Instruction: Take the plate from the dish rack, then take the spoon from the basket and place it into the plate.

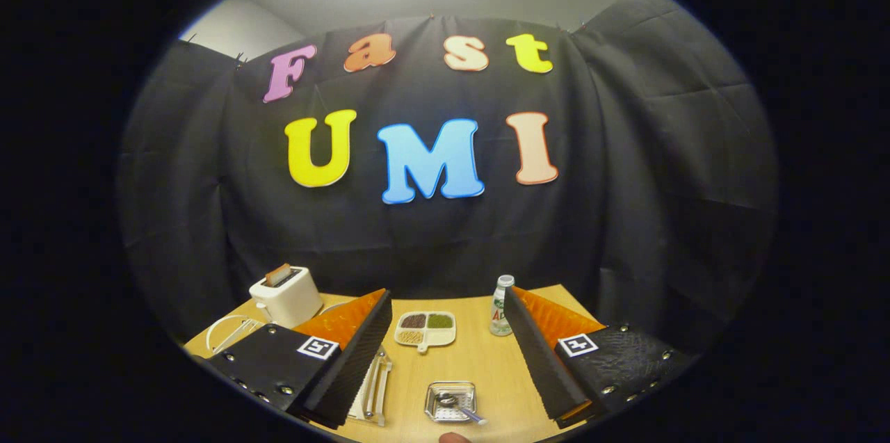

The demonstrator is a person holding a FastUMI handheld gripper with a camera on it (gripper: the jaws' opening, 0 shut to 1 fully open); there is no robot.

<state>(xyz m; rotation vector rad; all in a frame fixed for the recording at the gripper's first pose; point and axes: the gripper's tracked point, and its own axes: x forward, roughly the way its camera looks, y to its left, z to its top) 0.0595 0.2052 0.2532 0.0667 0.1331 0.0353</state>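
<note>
Tongs [445,352] spread wide (nothing held) above basket [450,401].

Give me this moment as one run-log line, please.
gripper: open, holding nothing | spoon: in basket | dish rack: beside left finger | phase: start

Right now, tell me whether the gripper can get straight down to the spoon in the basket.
Probably yes: the gripper is open, and the spoon lies in the basket on the table between its fingers, with nothing over it.
</note>
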